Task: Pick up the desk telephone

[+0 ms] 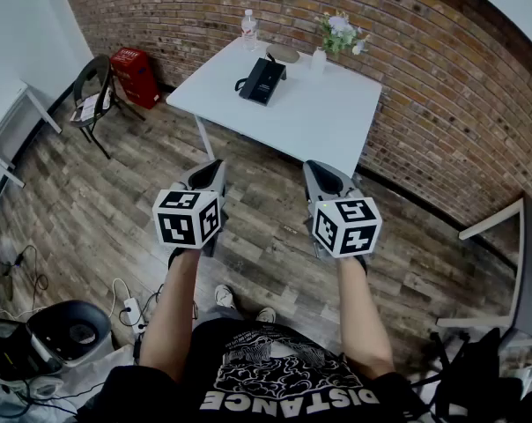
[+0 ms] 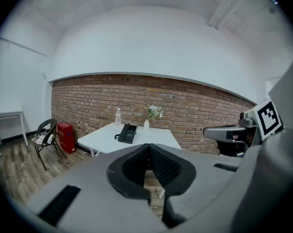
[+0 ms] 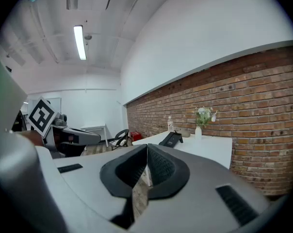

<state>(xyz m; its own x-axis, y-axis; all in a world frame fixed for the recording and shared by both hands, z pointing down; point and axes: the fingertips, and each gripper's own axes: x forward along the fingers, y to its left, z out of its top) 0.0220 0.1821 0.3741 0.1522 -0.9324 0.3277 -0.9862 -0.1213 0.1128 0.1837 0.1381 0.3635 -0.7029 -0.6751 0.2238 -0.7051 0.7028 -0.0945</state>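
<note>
left gripper (image 1: pixel 211 176): jaws together, empty | right gripper (image 1: pixel 321 177): jaws together, empty | desk telephone (image 1: pixel 262 80): on white table (image 1: pixel 336 122), near its far edge

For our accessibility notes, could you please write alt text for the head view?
A person holds the left gripper and right gripper, both shut, above a wood floor, facing a white table with a black telephone, a bottle and flowers by a brick wall.

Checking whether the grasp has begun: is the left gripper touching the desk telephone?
Apart. In the head view the left gripper hangs short of the white table on which the desk telephone sits.
</note>
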